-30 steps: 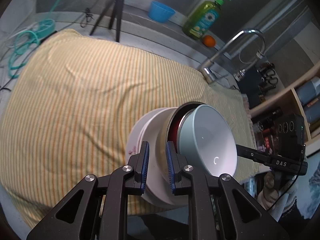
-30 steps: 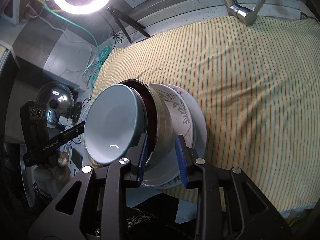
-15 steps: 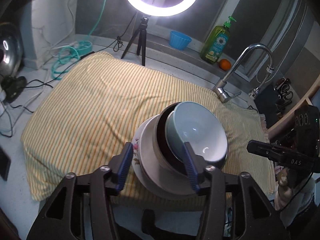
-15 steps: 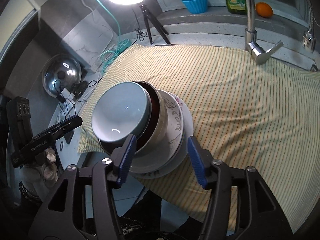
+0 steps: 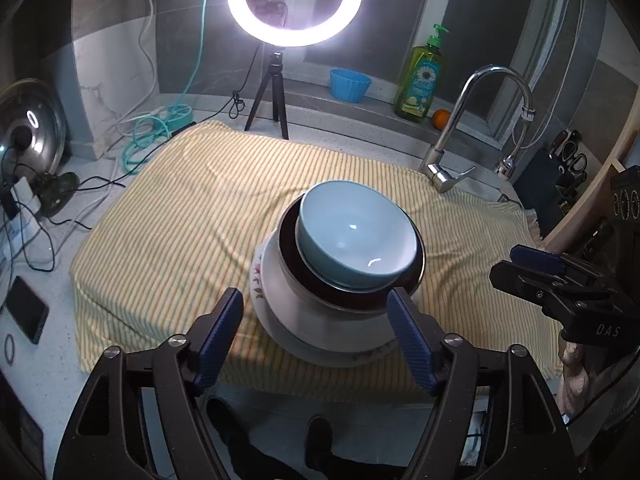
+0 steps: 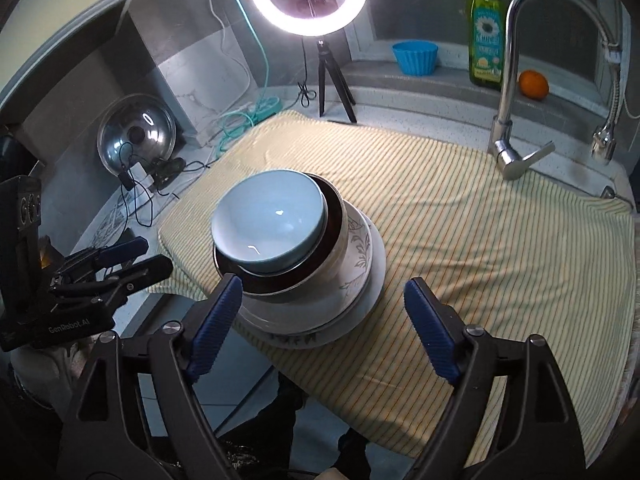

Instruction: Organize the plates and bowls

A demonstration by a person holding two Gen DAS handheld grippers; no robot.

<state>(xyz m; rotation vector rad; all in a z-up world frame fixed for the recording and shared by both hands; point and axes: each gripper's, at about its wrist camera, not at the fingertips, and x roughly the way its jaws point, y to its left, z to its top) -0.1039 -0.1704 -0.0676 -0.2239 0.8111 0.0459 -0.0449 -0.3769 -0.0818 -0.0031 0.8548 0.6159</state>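
And here is the stack, sitting at the near edge of the tabletop on the yellow striped cloth, close to the cloth's front hem. On top, a pale blue bowl nests inside a dark-lined bowl, that one sits in a white bowl with a leaf pattern, and a flowered plate lies flat at the bottom.

The left hand-held gripper hangs just short of the stack's near side, its jaws wide and opening further, blue pads clear of the crockery on both sides; nothing is pinched. The right hand-held gripper points down at the stack from the other angle, jaws likewise opening wide. Its left pad appears to overlap the rim of the dark-lined bowl in its own view, though I cannot tell whether it touches; the right pad stands well apart over bare cloth. Each gripper shows up at the side edge of the other's camera.

Along the far edge of the tabletop: a glowing ring light on a small tripod, a blue cup, a green soap bottle, an orange, and the curved tap toward the far right corner. A steel pot lid leans at the left.
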